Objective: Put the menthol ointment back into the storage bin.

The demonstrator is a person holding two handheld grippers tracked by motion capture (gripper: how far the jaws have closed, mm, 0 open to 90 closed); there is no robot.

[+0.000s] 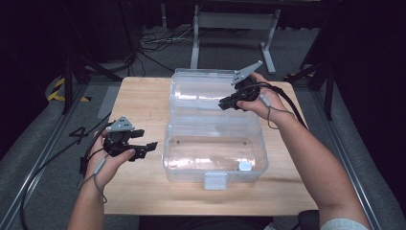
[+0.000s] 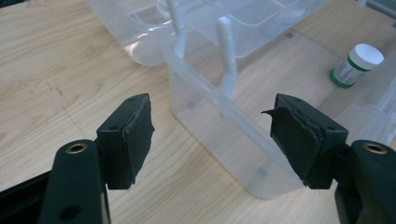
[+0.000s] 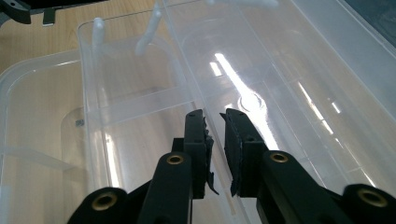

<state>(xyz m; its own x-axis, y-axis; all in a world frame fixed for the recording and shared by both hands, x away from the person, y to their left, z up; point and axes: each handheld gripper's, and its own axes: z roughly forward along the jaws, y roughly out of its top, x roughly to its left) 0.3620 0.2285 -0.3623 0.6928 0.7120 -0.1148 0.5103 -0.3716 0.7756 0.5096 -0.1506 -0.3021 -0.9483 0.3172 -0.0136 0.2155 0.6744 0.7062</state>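
Note:
A clear plastic box (image 1: 168,154) lies open on the wooden table (image 1: 139,100), its lid (image 1: 191,79) folded back flat. A small white-capped bottle (image 1: 245,166) with a green label (image 2: 357,65) lies in the box's front right corner. My left gripper (image 1: 146,138) is held left of the box with its jaws wide apart and empty; in its own view the left gripper (image 2: 210,116) frames the box's end wall (image 2: 233,140). My right gripper (image 1: 223,103) is over the lid. Seen from the right gripper (image 3: 215,121), its jaws stand close together on a clear rim (image 3: 187,56) of the lid.
A white latch (image 1: 215,181) hangs at the box's front edge. Two white posts (image 2: 226,51) rise at the box's end. Bare wood lies left of and in front of the box. Cables and a metal frame (image 1: 234,21) are on the floor beyond the table.

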